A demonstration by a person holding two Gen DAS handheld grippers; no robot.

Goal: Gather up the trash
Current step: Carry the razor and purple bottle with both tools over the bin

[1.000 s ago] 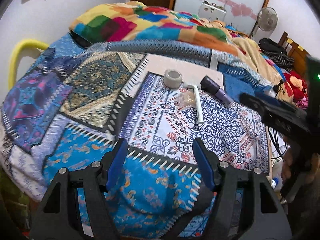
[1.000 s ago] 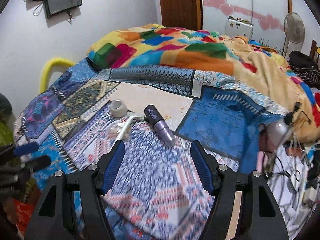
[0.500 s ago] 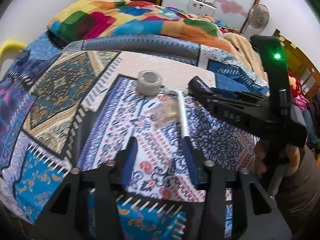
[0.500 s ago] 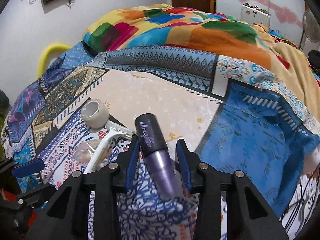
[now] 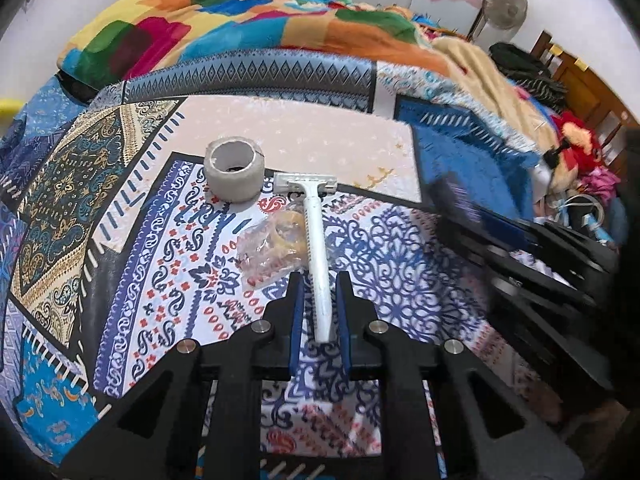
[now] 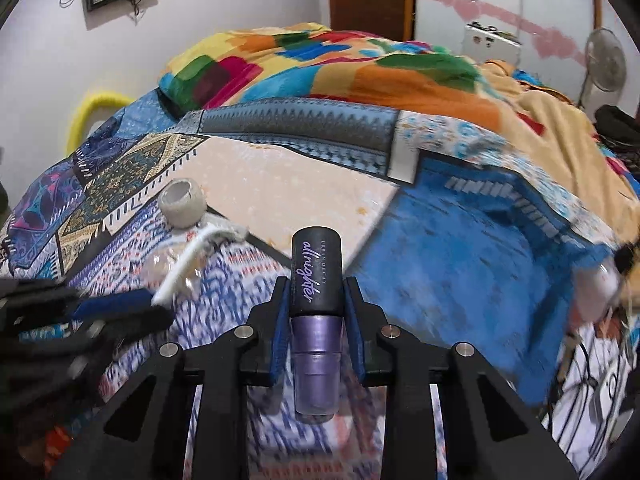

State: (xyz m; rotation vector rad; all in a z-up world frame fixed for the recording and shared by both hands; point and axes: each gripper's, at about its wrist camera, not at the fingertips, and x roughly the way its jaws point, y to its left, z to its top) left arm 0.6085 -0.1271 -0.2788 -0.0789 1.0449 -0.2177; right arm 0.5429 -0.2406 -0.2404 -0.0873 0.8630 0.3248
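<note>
Both jaws closing: left gripper [image 5: 319, 294] astride the razor [image 5: 316, 248] handle, right gripper [image 6: 316, 308] pinching the bottle [image 6: 316, 300] at its cap seam.
Razor looked light, stiff, slick plastic; mid-handle was the hold, pads seemingly not yet pressing. Bottle: hard, smooth cylinder, matte black cap over glossy purple, apt to slide. Beyond on the patterned bedsheet [image 5: 400, 248]: crinkly clear wrapper [image 5: 272, 248], tape roll [image 5: 234, 174].
</note>
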